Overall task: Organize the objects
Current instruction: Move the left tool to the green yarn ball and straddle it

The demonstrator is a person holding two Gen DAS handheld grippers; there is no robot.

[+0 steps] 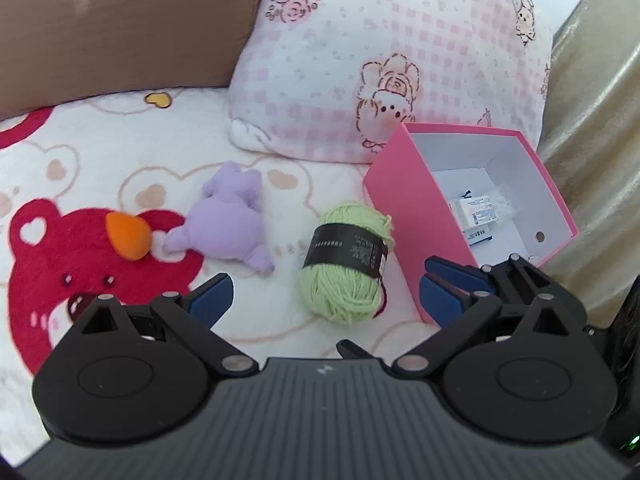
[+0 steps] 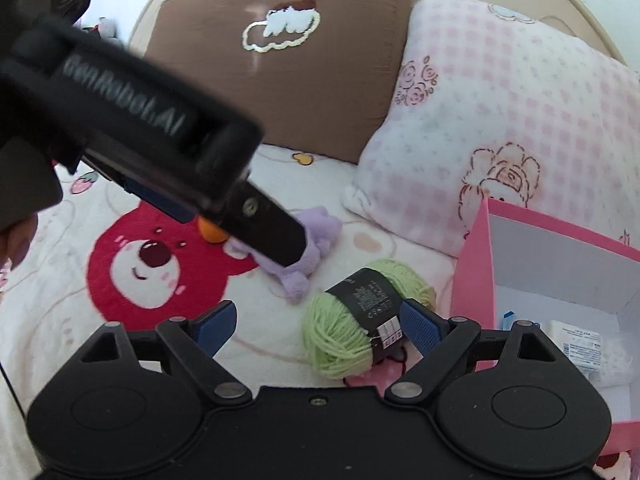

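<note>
A green yarn ball (image 1: 344, 268) with a black label lies on the bear-print blanket (image 1: 100, 152), just left of an open pink box (image 1: 404, 216). Small white packets (image 1: 476, 216) sit in the box. Further left lie a purple plush toy (image 1: 232, 228) and an orange piece (image 1: 128, 236). My left gripper (image 1: 326, 292) hovers open above the blanket with nothing between its pads. My right gripper (image 2: 318, 324) is open low over the yarn ball (image 2: 360, 316). The yarn lies between its fingers, close to the right pad (image 2: 420, 324) and well apart from the left one.
A brown pillow (image 2: 288, 80) and a pink checked pillow (image 2: 500, 128) lean at the head of the bed. Gold fabric (image 1: 592, 140) hangs right of the box. The left tool's black housing (image 2: 132, 120) hides part of the plush toy (image 2: 320, 220). A hand (image 2: 16, 240) shows at the left edge.
</note>
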